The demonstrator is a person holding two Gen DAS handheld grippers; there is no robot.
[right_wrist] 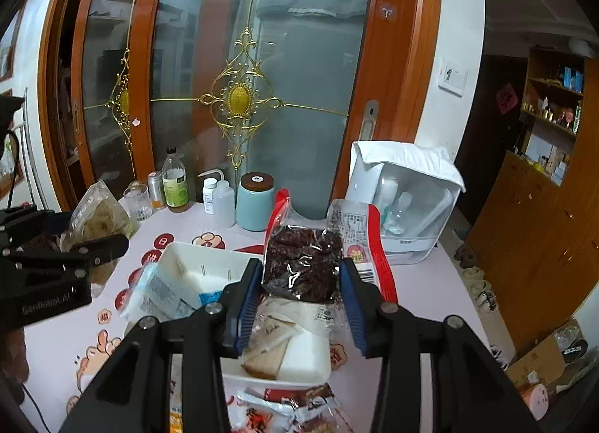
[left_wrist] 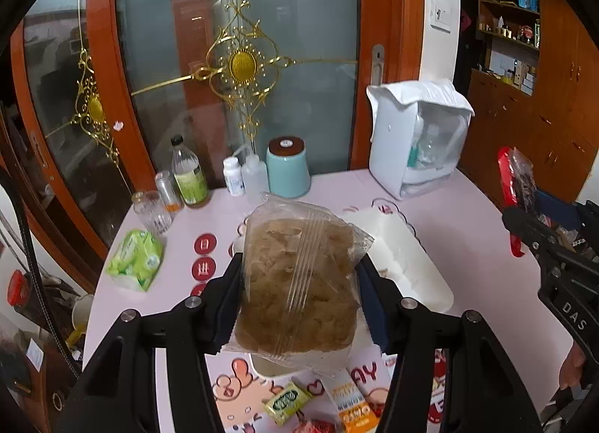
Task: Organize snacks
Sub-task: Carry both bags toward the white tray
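Left gripper (left_wrist: 299, 283): clamped on a clear bag of pale brown crisps (left_wrist: 299, 283), pads pressing both sides; bag held upright above the table (left_wrist: 468, 230).
Right gripper (right_wrist: 301, 283): clamped on a red-edged packet of dark dried fruit (right_wrist: 303, 264), held upright over the white tray (right_wrist: 194, 257).
White tray: sits mid-table; holds a blue-and-white pack (right_wrist: 164, 294) at its left and a wrapped pastry (right_wrist: 277, 335) at the near end.
Loose snacks: green sachet (left_wrist: 286, 403) and orange packet (left_wrist: 352, 410) lie on the near edge of the table, outside the tray.
Table rear: teal canister (left_wrist: 288, 167), glass bottle (left_wrist: 189, 174), white pill bottle (left_wrist: 233, 176), squeeze bottle (left_wrist: 254, 174), glass jar (left_wrist: 151, 212) in a row by the glass door (left_wrist: 243, 58).
Right rear: white appliance (left_wrist: 415, 141), cloth draped on top.
Left edge: green tissue pack (left_wrist: 136, 259).
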